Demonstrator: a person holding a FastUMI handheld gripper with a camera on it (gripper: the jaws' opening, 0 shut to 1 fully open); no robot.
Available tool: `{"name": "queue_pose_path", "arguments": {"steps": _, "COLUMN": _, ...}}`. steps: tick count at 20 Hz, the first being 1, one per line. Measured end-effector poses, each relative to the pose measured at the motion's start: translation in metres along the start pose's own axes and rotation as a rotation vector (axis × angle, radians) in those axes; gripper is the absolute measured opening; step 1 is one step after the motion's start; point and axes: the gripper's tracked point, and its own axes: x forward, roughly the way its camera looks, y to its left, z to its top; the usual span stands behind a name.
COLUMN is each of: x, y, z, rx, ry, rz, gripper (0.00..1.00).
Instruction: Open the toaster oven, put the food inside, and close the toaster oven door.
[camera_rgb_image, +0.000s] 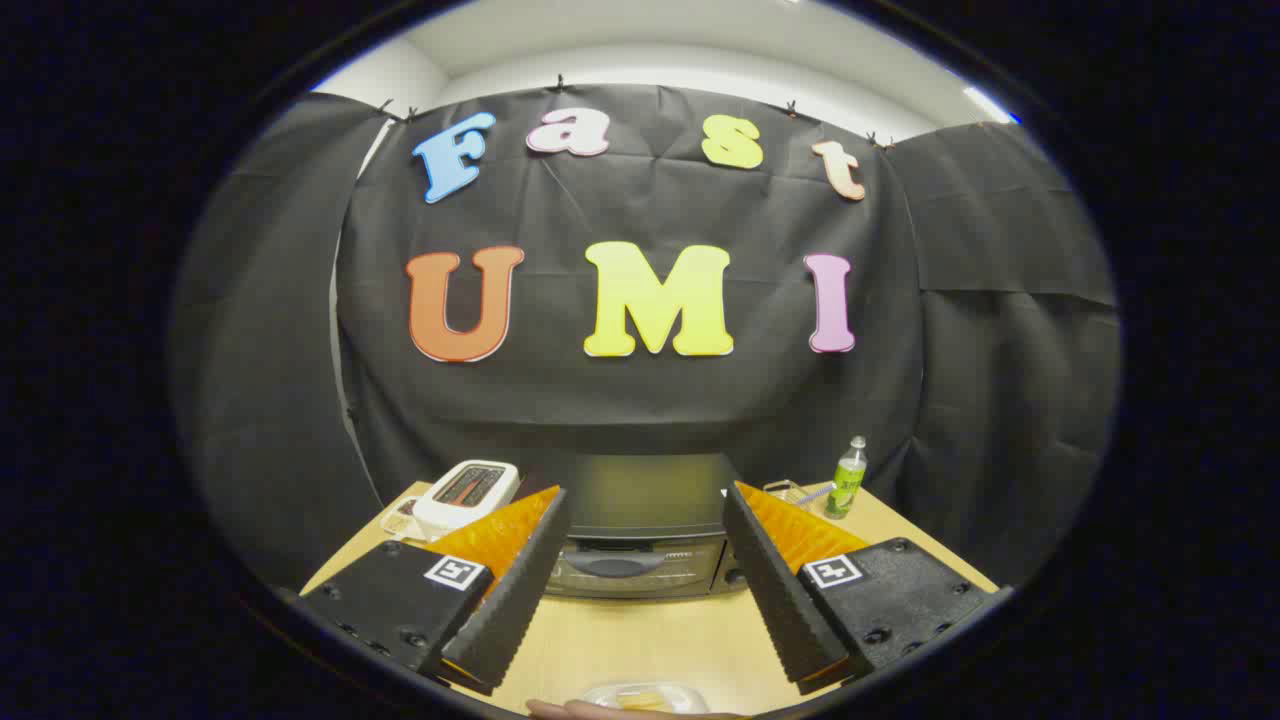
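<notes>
A dark toaster oven stands on the wooden table beyond my fingers, with its door shut and its handle across the front. My gripper is open, high above the table. Its black ribbed fingers frame the oven from both sides, and nothing lies between them. Below the fingers, at the table's near edge, a clear container with pale yellow food rests on the wood. A hand touches its near side.
A white pop-up toaster sits left of the oven at the table's back. A green bottle and a clear item stand at the back right. Black cloth walls close in behind and on both sides of the table.
</notes>
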Motion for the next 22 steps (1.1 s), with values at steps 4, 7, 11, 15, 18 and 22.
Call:
{"name": "queue_pose_path", "arguments": {"steps": 4, "x": 0.005, "y": -0.003, "z": 0.0, "rx": 0.011, "ry": -0.005, "rz": -0.002, "gripper": 1.0}}
{"name": "queue_pose_path", "arguments": {"steps": 7, "x": 0.003, "y": -0.004, "z": 0.011, "rx": 0.002, "ry": -0.043, "rz": -0.004, "gripper": 1.0}}
{"name": "queue_pose_path", "arguments": {"steps": 11, "x": 0.002, "y": -0.003, "z": 0.019, "rx": -0.011, "ry": -0.085, "rz": -0.004, "gripper": 1.0}}
{"name": "queue_pose_path", "arguments": {"steps": 15, "x": 0.01, "y": 0.007, "z": 0.013, "rx": 0.021, "ry": -0.084, "rz": 0.018, "gripper": 1.0}}
{"name": "queue_pose_path", "arguments": {"steps": 18, "x": 0.038, "y": 0.013, "z": -0.011, "rx": 0.059, "ry": -0.04, "rz": 0.013, "gripper": 1.0}}
{"name": "queue_pose_path", "arguments": {"steps": 22, "x": 0.079, "y": 0.011, "z": -0.044, "rx": 0.03, "ry": -0.004, "rz": -0.015, "gripper": 1.0}}
